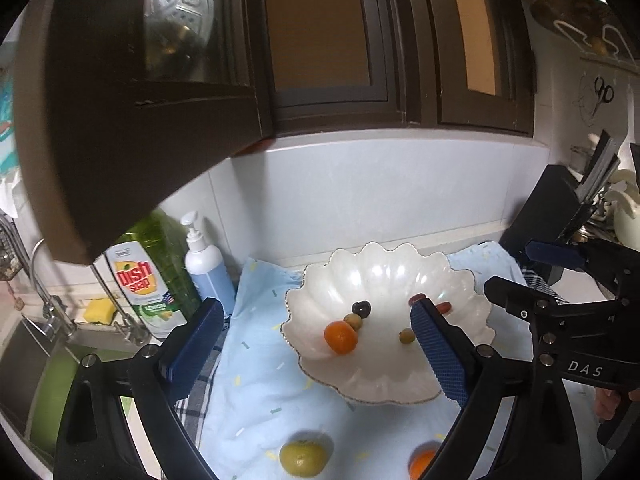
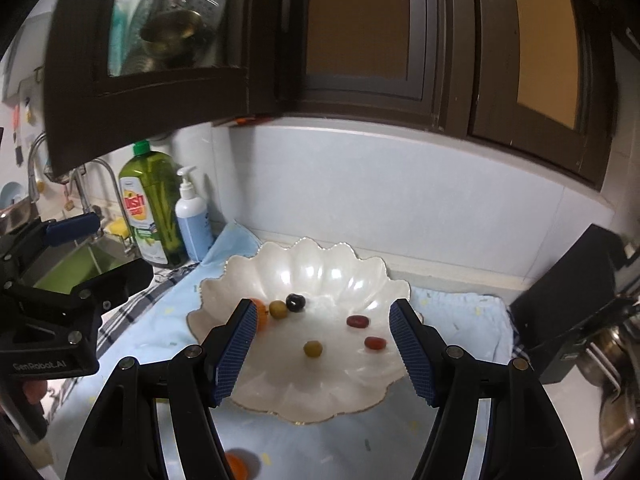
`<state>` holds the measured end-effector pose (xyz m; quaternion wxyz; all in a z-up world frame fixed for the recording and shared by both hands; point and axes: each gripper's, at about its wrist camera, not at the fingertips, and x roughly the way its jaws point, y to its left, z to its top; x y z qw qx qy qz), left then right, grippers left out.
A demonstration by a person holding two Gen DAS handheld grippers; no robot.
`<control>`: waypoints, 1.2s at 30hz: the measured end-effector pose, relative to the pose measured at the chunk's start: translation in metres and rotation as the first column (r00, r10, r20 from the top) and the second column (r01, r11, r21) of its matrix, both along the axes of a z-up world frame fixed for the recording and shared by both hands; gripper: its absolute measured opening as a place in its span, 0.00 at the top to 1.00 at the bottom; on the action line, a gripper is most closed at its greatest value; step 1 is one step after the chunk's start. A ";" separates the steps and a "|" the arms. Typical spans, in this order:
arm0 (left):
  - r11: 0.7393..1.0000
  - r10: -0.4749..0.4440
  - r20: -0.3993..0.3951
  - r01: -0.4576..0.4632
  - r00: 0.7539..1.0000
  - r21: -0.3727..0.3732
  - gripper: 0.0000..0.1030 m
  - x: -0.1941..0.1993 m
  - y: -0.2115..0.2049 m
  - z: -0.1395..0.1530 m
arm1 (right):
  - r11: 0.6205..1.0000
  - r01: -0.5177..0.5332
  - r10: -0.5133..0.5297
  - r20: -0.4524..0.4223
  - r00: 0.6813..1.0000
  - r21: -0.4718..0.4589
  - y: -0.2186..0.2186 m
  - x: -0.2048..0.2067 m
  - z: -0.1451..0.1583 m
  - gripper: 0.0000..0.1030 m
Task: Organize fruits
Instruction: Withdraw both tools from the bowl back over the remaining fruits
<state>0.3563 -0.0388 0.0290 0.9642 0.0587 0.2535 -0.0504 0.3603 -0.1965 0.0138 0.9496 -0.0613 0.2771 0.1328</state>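
A white scalloped bowl (image 1: 400, 276) (image 2: 312, 268) stands on a light blue cloth (image 1: 264, 392) (image 2: 160, 320). In it lie an orange (image 1: 340, 337), a dark grape (image 1: 362, 309) (image 2: 295, 302), two green grapes (image 1: 407, 336) (image 2: 312, 349) and two red grapes (image 2: 357, 321). On the cloth in front lie a green fruit (image 1: 303, 457) and another orange (image 1: 422, 465) (image 2: 236, 466). My left gripper (image 1: 316, 344) is open and empty above the bowl's left side. My right gripper (image 2: 324, 346) is open and empty above the bowl's front.
A dish soap bottle (image 1: 148, 276) (image 2: 150, 208) and a pump bottle (image 1: 206, 268) (image 2: 192, 216) stand behind left, beside a sink (image 1: 44, 380) with a tap and a yellow sponge (image 1: 99, 310). A black knife block (image 1: 548, 216) (image 2: 576, 300) stands right. An open cabinet door (image 1: 120, 100) hangs overhead.
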 end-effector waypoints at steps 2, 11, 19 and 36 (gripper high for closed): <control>1.000 0.004 0.011 -0.004 1.000 -0.002 0.07 -0.010 0.002 0.002 | 1.000 -0.003 0.003 0.013 1.000 -0.001 0.001 -0.010 0.003 0.33; 1.000 0.020 0.025 -0.020 0.999 0.009 0.07 -0.051 0.012 0.002 | 0.999 -0.030 0.031 0.057 0.998 -0.023 0.012 -0.051 0.008 0.33; 0.999 0.027 0.007 -0.027 1.000 0.020 0.07 -0.075 0.019 -0.007 | 0.998 -0.057 0.059 0.052 0.997 -0.024 0.020 -0.077 0.001 0.33; 0.999 0.015 -0.092 -0.012 0.996 0.043 0.07 -0.105 0.026 -0.048 | 0.996 -0.094 0.092 -0.112 0.989 -0.007 0.031 -0.098 -0.046 0.33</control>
